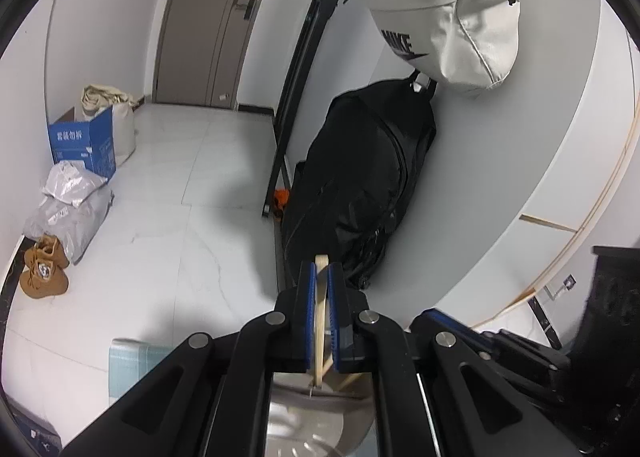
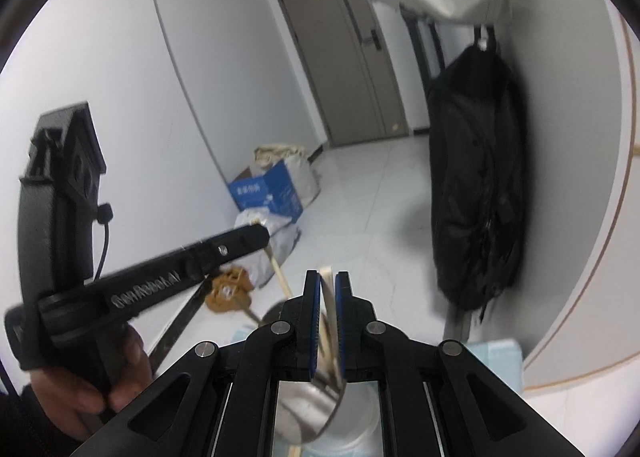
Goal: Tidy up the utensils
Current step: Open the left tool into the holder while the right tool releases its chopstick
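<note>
1. Both hands carry chopsticks. My left hand-held gripper (image 1: 319, 281) is clamped on a wooden chopstick (image 1: 320, 321); its tip pokes out past the pads. My right hand-held gripper (image 2: 327, 289) is clamped on a pale pair of chopsticks (image 2: 329, 297), though blur makes the count uncertain.
2. Both sticks run down into a metal cup (image 1: 316, 417) directly below the fingers; it also shows in the right view (image 2: 320, 409). More sticks lean inside it.
3. Handling, my guess: the sticks are light, stiff and thin, so they can pivot or slip between flat pads. I would grip mid-shaft and square to the pads. The cup looks light and tippable if I drag a stick sideways.
4. Hidden: the cup base and the surface under it are cut off by the gripper bodies. A light blue mat (image 1: 132, 365) edge peeks out beside it.
5. Background only: a black bag (image 1: 360, 185) on the wall and a blue box (image 1: 86, 145) on the floor.
</note>
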Demonstrator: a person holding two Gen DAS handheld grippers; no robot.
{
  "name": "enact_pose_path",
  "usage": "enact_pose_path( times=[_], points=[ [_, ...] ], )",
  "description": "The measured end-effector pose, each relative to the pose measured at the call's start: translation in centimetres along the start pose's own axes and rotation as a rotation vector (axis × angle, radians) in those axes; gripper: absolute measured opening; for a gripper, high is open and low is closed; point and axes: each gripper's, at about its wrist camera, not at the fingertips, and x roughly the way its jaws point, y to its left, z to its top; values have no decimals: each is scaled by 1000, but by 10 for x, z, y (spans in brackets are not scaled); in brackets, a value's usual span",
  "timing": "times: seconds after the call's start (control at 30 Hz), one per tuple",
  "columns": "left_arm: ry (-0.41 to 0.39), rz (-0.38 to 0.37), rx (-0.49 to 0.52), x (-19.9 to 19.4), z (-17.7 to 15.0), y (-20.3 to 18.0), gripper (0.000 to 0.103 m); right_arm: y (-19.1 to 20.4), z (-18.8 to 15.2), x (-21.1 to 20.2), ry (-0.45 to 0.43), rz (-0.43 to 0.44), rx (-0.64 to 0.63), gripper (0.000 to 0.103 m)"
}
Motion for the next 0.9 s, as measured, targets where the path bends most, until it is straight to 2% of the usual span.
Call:
enact_pose_path(
  times=[0.1,0.13,0.17,0.33,0.4,0.47,0.57,0.8,0.9],
  points=[
    [16,18,-18,-7,-1,3,27,-4,-4,3,55,47,45,9],
    [12,22,-21,-11,-4,3,43,-6,-5,1,63,54,53,10],
    [-4,28,-26,-18,-4,3,54,-7,-6,-2,67,56,58,11],
    [-29,84,-6,-36,-9,-3,58,-14,-12,-24,38,37,102,24],
    [-36,109,-2,-41,-12,-5,59,-13,-14,-32,35,36,107,26],
    [-46,142,4,-49,-15,-11,63,-10,-16,-39,30,33,99,35],
    [-68,151,5,-58,-20,-14,71,-3,-20,-51,5,32,86,47],
    [-94,215,42,-77,-36,-26,73,7,-32,-72,-20,22,74,60],
    [-101,244,57,-83,-44,-30,83,11,-37,-81,-28,21,67,67]
  ],
)
